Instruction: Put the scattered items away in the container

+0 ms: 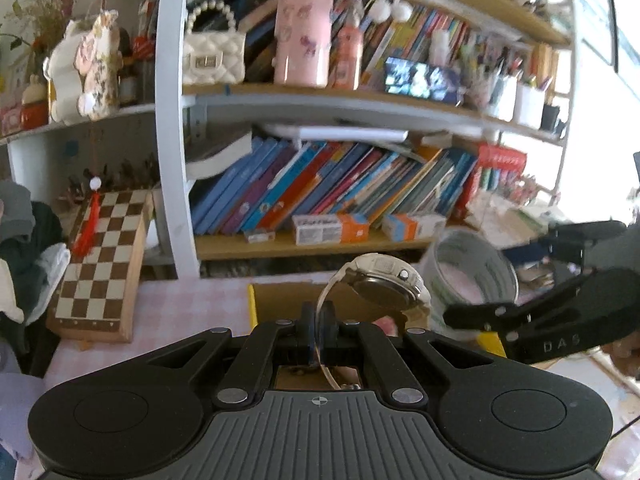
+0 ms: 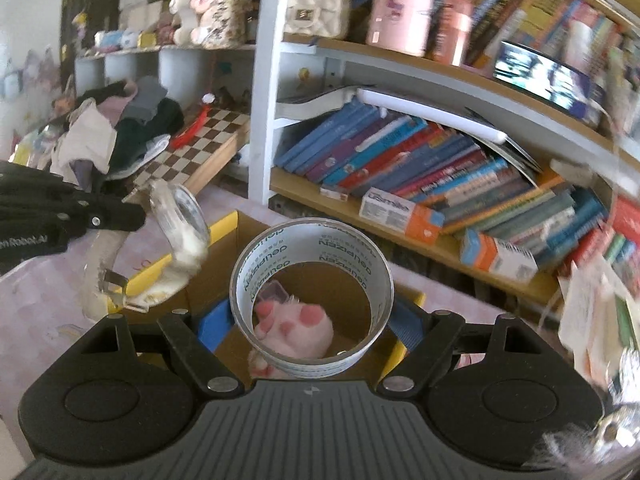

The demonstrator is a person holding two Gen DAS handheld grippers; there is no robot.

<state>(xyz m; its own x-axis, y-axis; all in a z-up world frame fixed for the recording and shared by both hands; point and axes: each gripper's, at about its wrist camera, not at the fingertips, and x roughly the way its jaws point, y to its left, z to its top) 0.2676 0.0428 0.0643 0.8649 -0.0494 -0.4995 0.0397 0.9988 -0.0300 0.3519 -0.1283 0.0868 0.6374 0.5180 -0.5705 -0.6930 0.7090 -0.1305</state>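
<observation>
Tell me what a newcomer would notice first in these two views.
First, the white wristwatch, pinched by its strap in the left gripper and held above the cardboard box. Next, the roll of clear tape clamped in the right gripper over the same box, with a pink plush paw showing through its ring. Behind both stands a crowded bookshelf.

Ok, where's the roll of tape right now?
The tape roll is clamped in the right gripper, held just above the open cardboard box, with the pink plush paw showing through its core. The left gripper's wristwatch hangs to its left.
</observation>
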